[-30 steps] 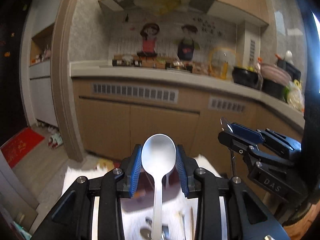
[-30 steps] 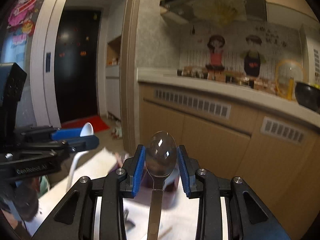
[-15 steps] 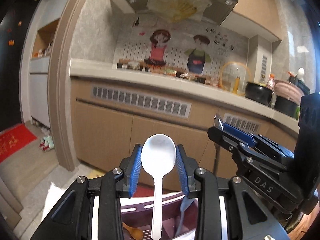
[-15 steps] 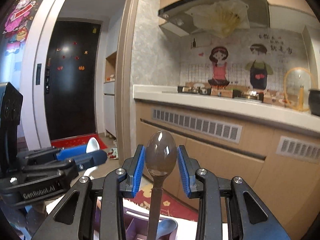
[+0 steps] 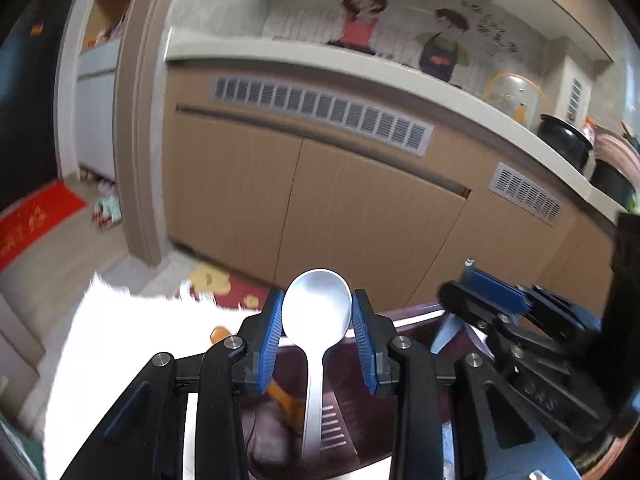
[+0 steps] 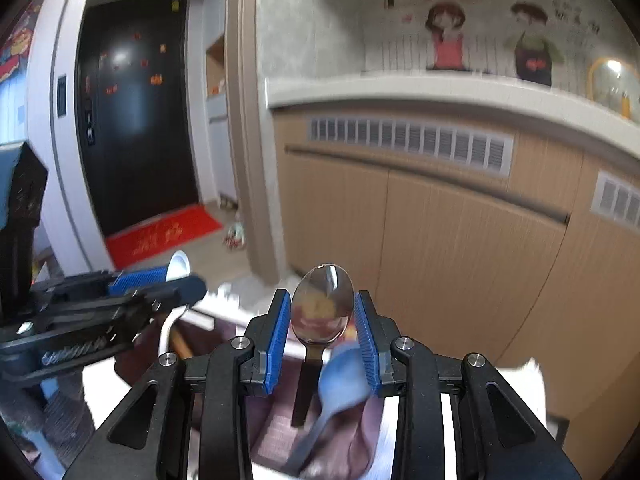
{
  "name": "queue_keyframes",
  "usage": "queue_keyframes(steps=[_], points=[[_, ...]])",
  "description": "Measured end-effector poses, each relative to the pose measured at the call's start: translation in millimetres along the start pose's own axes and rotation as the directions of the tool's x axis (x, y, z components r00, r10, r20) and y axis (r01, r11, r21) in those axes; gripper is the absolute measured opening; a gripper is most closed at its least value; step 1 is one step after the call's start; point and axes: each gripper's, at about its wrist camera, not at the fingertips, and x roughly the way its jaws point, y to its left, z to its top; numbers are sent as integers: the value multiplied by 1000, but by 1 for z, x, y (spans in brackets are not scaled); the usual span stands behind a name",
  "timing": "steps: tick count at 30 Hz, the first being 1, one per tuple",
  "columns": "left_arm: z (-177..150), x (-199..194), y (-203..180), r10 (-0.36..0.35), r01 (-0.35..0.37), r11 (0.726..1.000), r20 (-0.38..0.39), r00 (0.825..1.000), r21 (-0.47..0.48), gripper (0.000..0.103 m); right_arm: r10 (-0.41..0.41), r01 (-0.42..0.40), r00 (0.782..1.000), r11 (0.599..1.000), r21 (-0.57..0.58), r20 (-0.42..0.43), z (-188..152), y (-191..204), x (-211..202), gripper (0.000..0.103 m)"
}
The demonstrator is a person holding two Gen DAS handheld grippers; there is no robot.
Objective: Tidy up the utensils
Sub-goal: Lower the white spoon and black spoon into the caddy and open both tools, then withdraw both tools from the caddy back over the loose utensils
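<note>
Above the purple holder, each gripper clenched a spoon: left gripper the white spoon, right gripper the metal spoon; lowering handle-first seemed best.

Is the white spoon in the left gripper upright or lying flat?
Upright: the white spoon stands bowl up, handle down, between the left gripper's blue pads.

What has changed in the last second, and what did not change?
Both grippers tipped downward and came over the purple holder; a second ago only the white table was below them. An orange utensil and a blue spoon in the holder now show. Unchanged: the left gripper holds the white spoon and the right gripper the metal spoon, bowls up.
</note>
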Motion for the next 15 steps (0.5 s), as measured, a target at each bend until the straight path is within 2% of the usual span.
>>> queue_keyframes(steps=[2, 4, 5, 6, 10, 15], points=[[-4, 3, 3, -8, 8, 1000, -19, 1000, -26, 48, -30, 31, 1000, 999, -21, 8, -6, 2, -6, 37], [-6, -2, 2, -3, 2, 1000, -13, 1000, -27, 60, -21, 21, 1000, 1000, -14, -21, -7, 1, -11, 59], [-7, -6, 1, -1, 1, 1000, -5, 1000, -23, 65, -12, 12, 999, 1000, -4, -31, -8, 0, -14, 63], [-7, -13, -1, 0, 0, 1000, 4, 1000, -16, 67, -9, 10, 999, 1000, 6, -31, -8, -1, -21, 66], [-4, -42, -5, 23, -22, 1000, 31, 999, -19, 73, -23, 23, 999, 1000, 3, -25, -12, -3, -50, 67], [-19, -76, -16, 53, -53, 998, -24, 998, 21, 76, -54, 54, 996, 998, 9, -70, -29, -4, -86, 69]])
